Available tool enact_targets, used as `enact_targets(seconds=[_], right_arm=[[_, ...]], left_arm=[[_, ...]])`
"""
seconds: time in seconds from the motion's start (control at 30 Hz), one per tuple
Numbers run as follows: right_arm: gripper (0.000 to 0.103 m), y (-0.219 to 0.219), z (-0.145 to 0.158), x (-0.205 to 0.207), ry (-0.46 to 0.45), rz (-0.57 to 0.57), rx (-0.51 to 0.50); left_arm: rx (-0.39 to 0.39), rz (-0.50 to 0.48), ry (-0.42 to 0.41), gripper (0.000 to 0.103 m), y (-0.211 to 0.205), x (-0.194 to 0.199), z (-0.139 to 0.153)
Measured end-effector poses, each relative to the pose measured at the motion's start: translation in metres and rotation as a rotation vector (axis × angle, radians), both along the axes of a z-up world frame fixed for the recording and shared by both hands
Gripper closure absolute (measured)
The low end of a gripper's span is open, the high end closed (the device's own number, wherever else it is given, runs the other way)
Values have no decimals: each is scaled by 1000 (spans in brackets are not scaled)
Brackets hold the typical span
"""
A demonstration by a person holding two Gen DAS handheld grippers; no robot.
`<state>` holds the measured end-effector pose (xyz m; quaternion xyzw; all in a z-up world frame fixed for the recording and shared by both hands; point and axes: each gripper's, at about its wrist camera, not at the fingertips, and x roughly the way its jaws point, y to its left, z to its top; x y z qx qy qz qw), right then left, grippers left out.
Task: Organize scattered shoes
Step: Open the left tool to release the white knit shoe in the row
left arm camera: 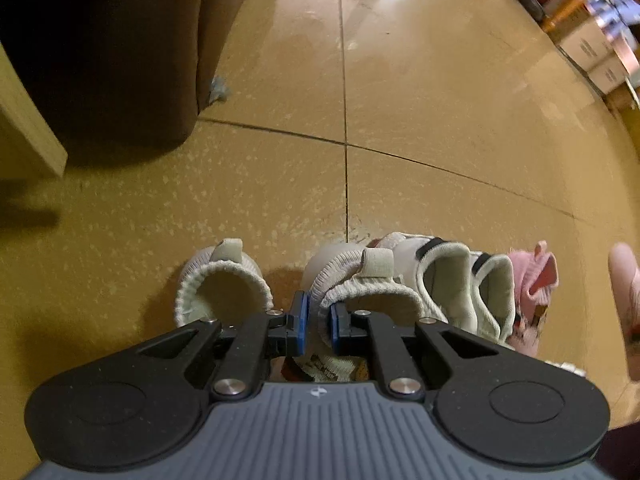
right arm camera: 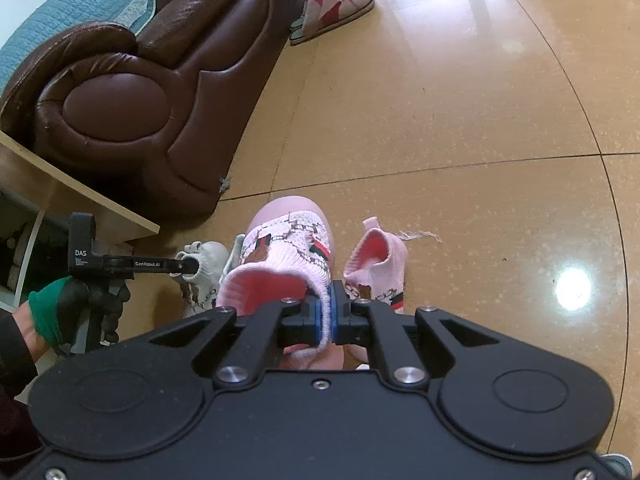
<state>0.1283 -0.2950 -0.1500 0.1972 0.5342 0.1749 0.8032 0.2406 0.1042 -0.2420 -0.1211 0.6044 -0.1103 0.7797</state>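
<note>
On a tan tiled floor [left arm camera: 440,92] beside a brown leather sofa [right arm camera: 132,92], a row of small children's shoes stands with heels toward the cameras. Taking the sofa as landmark and moving rightward from it: a cream knit shoe [left arm camera: 224,284] stands nearest the sofa's foot, apart from its neighbours. Next right, its mate, the second cream knit shoe [left arm camera: 360,280], is pinched at the collar by the left gripper [left arm camera: 318,320] — its blue pads closed on the knit rim, sole at or near the floor. Right of that, touching side by side, sit two white sneakers [left arm camera: 460,276] with dark heel tabs, then a pink knit shoe [left arm camera: 536,280] farther still from the sofa.

In the right wrist view, a gloved hand [right arm camera: 76,304] with a green cuff grips the left tool in front of the sofa's arm. To its right, the right gripper [right arm camera: 329,316] is pressed tight on the collar of a second pink knit shoe [right arm camera: 288,248], patterned with a red-and-green stripe, its mate just beside it on the far side from the sofa. Beyond the sofa's far end lies a pair of red-and-white slippers [right arm camera: 336,4].
</note>
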Motion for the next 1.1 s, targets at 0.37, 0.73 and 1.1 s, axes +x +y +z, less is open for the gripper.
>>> enact_targets(seconds=[0.37, 0.73, 1.1], right_arm=[[98, -3, -7, 0, 19, -5, -21], [98, 1, -9, 3, 23, 6, -43], [98, -18, -10, 0, 41, -16, -79]], left_arm=[[97, 50, 10, 94, 4, -10, -24], [300, -85, -62, 90, -27, -4, -14], [290, -9, -142, 32, -33, -20, 62]])
